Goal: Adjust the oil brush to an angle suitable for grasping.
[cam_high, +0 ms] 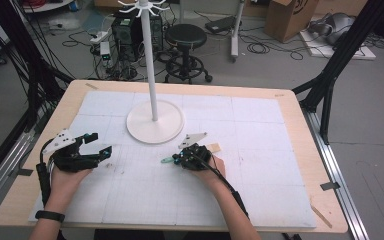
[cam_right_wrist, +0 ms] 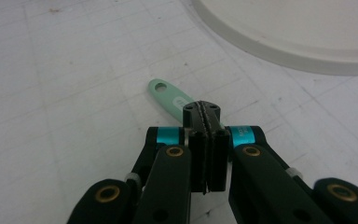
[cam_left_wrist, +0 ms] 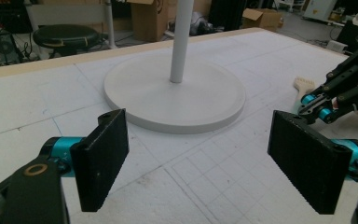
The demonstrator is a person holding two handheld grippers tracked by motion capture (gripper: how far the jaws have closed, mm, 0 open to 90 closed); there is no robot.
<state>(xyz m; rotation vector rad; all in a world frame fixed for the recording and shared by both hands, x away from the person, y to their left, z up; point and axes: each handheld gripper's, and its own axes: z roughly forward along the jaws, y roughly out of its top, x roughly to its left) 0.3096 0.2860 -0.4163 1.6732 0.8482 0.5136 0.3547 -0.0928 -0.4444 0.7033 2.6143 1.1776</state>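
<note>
The right gripper (cam_right_wrist: 207, 114) is seen with its jaws pressed together on a green handle (cam_right_wrist: 168, 95), which is held low over the white mat (cam_high: 260, 165) just in front of the stand (cam_high: 155, 122). The left gripper (cam_left_wrist: 198, 163) is held wide apart with nothing between its jaws, near the mat's left edge. A small brush (cam_left_wrist: 303, 85) is seen lying beside the right gripper.

**Open fingers before the stand base**

The left gripper (cam_left_wrist: 200, 165) hovers with its two black fingers (cam_left_wrist: 101, 158) spread wide over the white gridded surface (cam_left_wrist: 28, 98). Beyond them sits a round white stand base (cam_left_wrist: 135, 98) with its upright pole (cam_left_wrist: 181, 42). At right, the other gripper (cam_left_wrist: 340, 88) rests near a pale brush-like piece (cam_left_wrist: 303, 86). A stool (cam_left_wrist: 65, 36) stands far left.
</note>
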